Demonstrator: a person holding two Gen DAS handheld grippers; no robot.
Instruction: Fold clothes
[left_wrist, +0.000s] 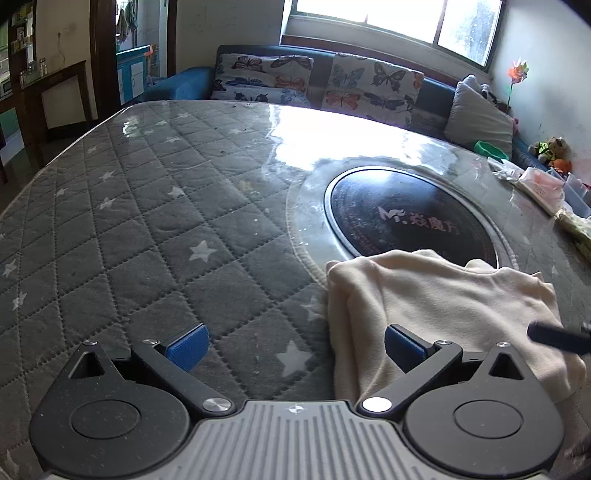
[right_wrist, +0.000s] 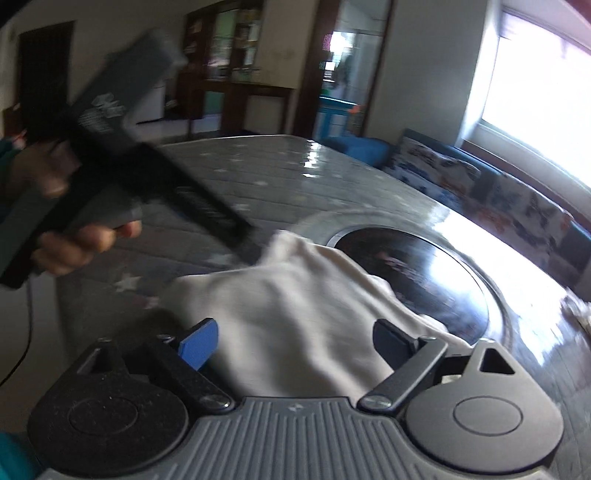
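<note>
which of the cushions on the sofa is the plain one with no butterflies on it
The plain grey cushion at the sofa's right end, leaning by the window corner. The other two cushions carry butterfly prints.

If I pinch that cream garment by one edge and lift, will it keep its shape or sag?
The cream knit garment will probably sag: it already lies in soft rumples and folds. It looks thin, so likely light. On the glossy clear cover over the quilted grey star-print tabletop, it may slide if pushed.

Between the right tongs (right_wrist: 293, 345) lies a cream garment (right_wrist: 295, 306) of soft, matt knit cloth. Ahead of the left tongs (left_wrist: 293, 347), the bench (left_wrist: 147, 221) is grey quilted fabric under a glossy clear film, and its black disc (left_wrist: 406, 218) shines like glass.
</note>
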